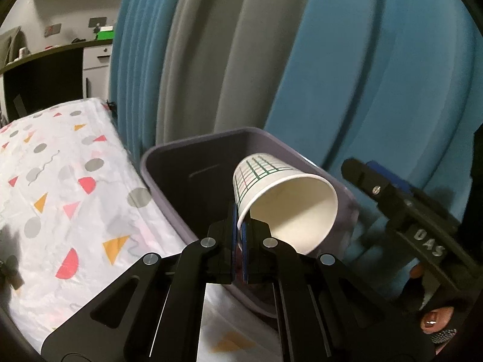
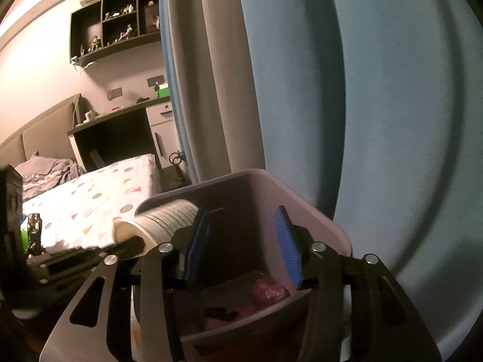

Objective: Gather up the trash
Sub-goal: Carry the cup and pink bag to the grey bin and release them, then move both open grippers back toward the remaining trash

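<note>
Left gripper (image 1: 240,235) jaws pinching paper cup (image 1: 283,202) by rim, over bin (image 1: 193,187). Cup on its side, mouth toward 4 o'clock, base toward 11 o'clock. Right gripper (image 2: 241,250) jaws spread, nothing between, above bin holding pink wrapper (image 2: 268,294).

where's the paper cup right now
In the left wrist view the paper cup sits centre-right, pinched at its rim by the left gripper, tipped on its side over the purple bin.
</note>
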### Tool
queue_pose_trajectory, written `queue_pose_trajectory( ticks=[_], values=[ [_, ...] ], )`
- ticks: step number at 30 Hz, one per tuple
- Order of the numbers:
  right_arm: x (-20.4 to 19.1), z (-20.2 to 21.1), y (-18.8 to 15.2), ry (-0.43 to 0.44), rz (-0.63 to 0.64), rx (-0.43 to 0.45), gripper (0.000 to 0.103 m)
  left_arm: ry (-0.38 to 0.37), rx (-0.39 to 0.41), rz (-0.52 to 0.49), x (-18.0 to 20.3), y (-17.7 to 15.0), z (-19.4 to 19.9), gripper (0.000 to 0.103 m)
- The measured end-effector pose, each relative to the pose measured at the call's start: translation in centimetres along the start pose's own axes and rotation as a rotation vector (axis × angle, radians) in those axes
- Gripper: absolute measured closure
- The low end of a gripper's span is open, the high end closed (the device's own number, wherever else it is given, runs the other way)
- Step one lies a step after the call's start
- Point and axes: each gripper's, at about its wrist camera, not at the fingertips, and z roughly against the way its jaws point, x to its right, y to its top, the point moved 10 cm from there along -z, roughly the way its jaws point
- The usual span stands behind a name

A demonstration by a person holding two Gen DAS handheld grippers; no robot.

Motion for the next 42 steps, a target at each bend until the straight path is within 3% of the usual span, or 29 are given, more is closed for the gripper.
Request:
queue_pose_trajectory(
  ticks=[4, 7, 9, 10, 12, 18, 29, 35, 42],
  values=[
    [0.1, 1.0, 0.2, 0.009, -0.016, 0.019, 0.051, 0.006, -0.056, -0.044, 1.2, -1.2, -1.5, 0.100],
    [0.2, 1.7, 0.3, 0.013, -0.024, 0.026, 0.050, 0.016, -0.083, -0.058, 1.4, -1.9, -2.1, 0.089],
    [0.3, 2.1, 0.3, 0.011, -0.026, 0.032, 0.048, 0.034, -0.078, -0.067, 1.3, -2.1, -1.8, 0.056],
    [0.4, 2.4, 0.4, 0.012, -0.030, 0.039, 0.047, 0.039, -0.059, -0.072, 1.3, -2.0, -1.4, 0.050],
    [0.4, 2.9, 0.6, 0.010, -0.035, 0.048, 0.046, 0.066, -0.023, -0.076, 1.0, -1.6, -0.3, 0.029],
    [0.0, 4.5, 1.0, 0.022, -0.050, 0.086, 0.033, 0.159, 0.069, -0.014, -2.0, -0.9, 4.4, 0.010],
    [-7.3, 7.1, -0.5, 0.170, 0.002, 0.083, 0.023, 0.347, 0.200, 0.086, -8.3, -4.2, 18.5, 0.006],
    [-13.4, 9.3, -2.5, 0.274, 0.052, 0.062, 0.023, 0.485, 0.222, 0.108, -12.6, -8.0, 25.8, 0.006],
    [-21.1, 11.6, -6.0, 0.410, 0.121, 0.001, 0.023, 0.627, 0.240, 0.237, -18.6, -13.1, 34.0, 0.006]
  ],
)
